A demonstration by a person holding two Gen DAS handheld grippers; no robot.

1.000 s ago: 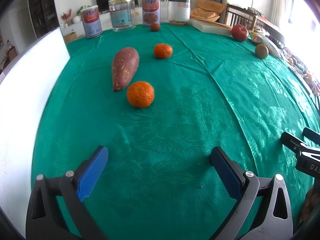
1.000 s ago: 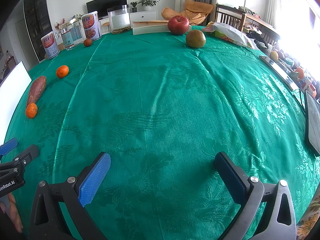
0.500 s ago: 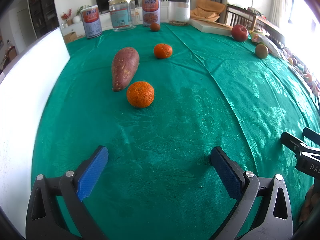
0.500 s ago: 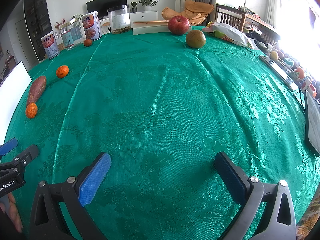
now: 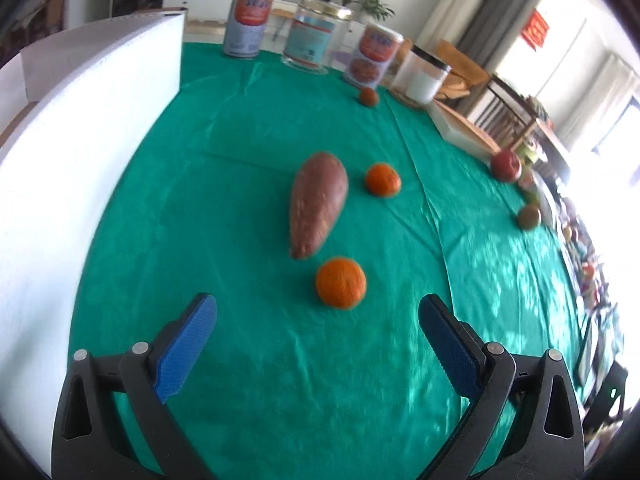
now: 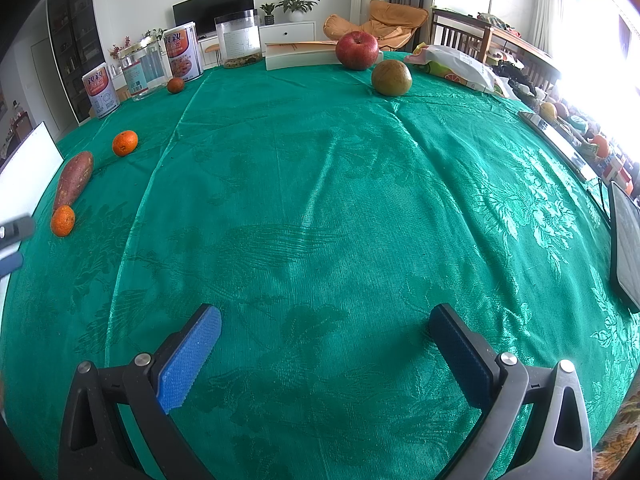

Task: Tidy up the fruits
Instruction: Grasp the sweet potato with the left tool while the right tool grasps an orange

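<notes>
My left gripper [image 5: 318, 306] is open and empty, just short of the near orange [image 5: 341, 283] on the green cloth. A sweet potato [image 5: 318, 204] lies behind it, a second orange [image 5: 383, 179] further back, and a small dark one [image 5: 368, 96] by the cans. A red apple [image 5: 506, 165] and a brownish round fruit [image 5: 529, 216] sit at the far right. My right gripper [image 6: 325, 320] is open and empty over bare cloth. It sees the apple [image 6: 357, 50], the brownish fruit [image 6: 391, 77], the oranges [image 6: 63, 221] [image 6: 125, 143], the sweet potato [image 6: 73, 181] and the left gripper's fingertips [image 6: 16, 228] at the left edge.
A white board [image 5: 80, 152] stands along the table's left edge. Cans and jars [image 5: 310, 42] line the far edge, with a white flat box [image 6: 304, 56] and a snack bag [image 6: 456, 66]. A dark tablet [image 6: 624, 248] lies at the right edge.
My left gripper has moved forward and tilted toward the near orange, which now sits close between the fingertips. The right gripper has not moved.
</notes>
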